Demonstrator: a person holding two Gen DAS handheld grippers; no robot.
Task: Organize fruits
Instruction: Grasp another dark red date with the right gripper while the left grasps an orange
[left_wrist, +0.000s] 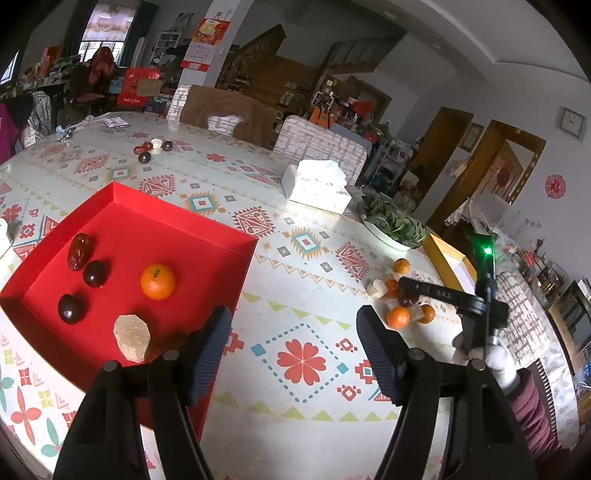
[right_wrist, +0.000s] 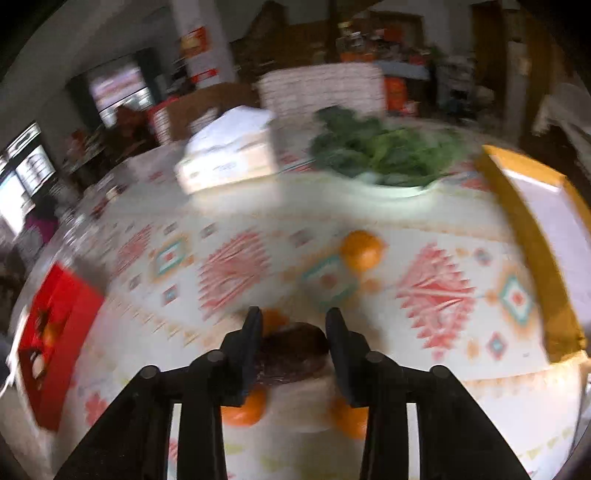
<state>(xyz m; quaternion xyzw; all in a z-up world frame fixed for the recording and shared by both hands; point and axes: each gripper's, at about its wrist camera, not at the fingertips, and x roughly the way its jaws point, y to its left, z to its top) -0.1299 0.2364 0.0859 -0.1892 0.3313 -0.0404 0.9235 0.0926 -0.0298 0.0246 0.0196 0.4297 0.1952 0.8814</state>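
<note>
The right gripper (right_wrist: 291, 347) is clamped on a dark plum (right_wrist: 293, 356) by the table's right edge — jostling could drop it — while the left gripper (left_wrist: 293, 354) stands apart, empty, beside the red tray (left_wrist: 177, 221).

A cluttered dining room seen over a patterned table

The table (left_wrist: 303, 236) wears a pale cloth with red, teal and yellow geometric motifs; behind it stand a brown-backed chair (left_wrist: 225, 107) and a white brick-patterned chair (left_wrist: 321, 142); a window (left_wrist: 107, 26) at the far left lets in daylight between dark curtains; a white pillar carries a red wall calendar (left_wrist: 204, 42); wooden shelving (left_wrist: 266, 70) crowded with goods fills the back wall; two wooden door frames (left_wrist: 491, 162) open on the right, beside a square wall clock (left_wrist: 571, 123) and a round red ornament (left_wrist: 556, 185) on the pale wall; the right wrist view is blurred.
</note>
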